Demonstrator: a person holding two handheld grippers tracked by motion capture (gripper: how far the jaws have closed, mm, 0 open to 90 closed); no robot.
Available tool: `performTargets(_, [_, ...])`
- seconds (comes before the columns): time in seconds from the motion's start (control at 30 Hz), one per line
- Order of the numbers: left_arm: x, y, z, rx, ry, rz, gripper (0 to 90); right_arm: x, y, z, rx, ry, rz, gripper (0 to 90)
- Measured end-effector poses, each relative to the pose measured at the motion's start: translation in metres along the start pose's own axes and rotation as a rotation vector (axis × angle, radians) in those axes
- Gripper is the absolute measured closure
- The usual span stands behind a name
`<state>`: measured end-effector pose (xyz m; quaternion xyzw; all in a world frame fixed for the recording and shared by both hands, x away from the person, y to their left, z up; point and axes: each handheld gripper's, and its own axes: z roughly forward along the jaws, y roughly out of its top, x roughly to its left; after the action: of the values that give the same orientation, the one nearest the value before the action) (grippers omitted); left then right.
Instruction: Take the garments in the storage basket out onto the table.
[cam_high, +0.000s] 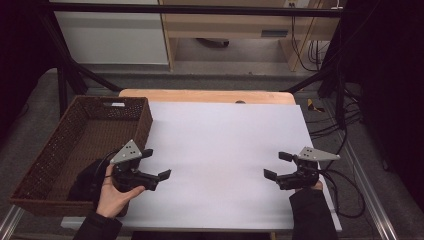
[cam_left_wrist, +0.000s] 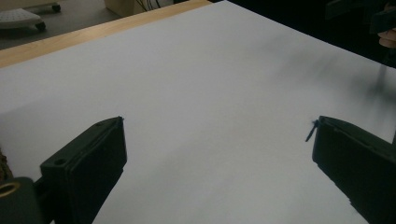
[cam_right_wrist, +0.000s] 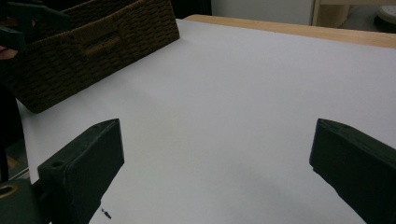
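Observation:
My left gripper (cam_high: 156, 163) hovers over the left side of the white sheet (cam_high: 225, 160), held in a hand, jaws spread wide with nothing between them. In the left gripper view its two black jaws frame bare white paper (cam_left_wrist: 210, 116), left gripper (cam_left_wrist: 217, 126) open. My right gripper (cam_high: 278, 165) sits over the right side of the sheet, jaws pointing left, also wide apart and empty. The right gripper view has the right gripper (cam_right_wrist: 217, 128) open over the paper (cam_right_wrist: 233, 93).
A brown woven basket (cam_high: 45, 165) stands at the table's left edge, also seen as the basket (cam_right_wrist: 93, 51) in the right gripper view. The wooden table edge (cam_high: 205, 95) borders the sheet at the back. Cables (cam_high: 345, 190) trail at the right.

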<state>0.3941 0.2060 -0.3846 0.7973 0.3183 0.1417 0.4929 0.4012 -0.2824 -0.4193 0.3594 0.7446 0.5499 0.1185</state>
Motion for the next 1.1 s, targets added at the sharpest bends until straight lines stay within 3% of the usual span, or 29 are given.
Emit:
performTargets(0.7, [-0.001,0.005,-0.004,0.006,0.001,-0.023,2.1,0.000,-0.001,0.001,0.006,-0.002,0.000,3.3])
performTargets(1.1, [-0.009,0.015,-0.011,0.016,0.012,-0.010,2.1,0.000,-0.001,0.001,0.009,0.000,0.000,3.3])
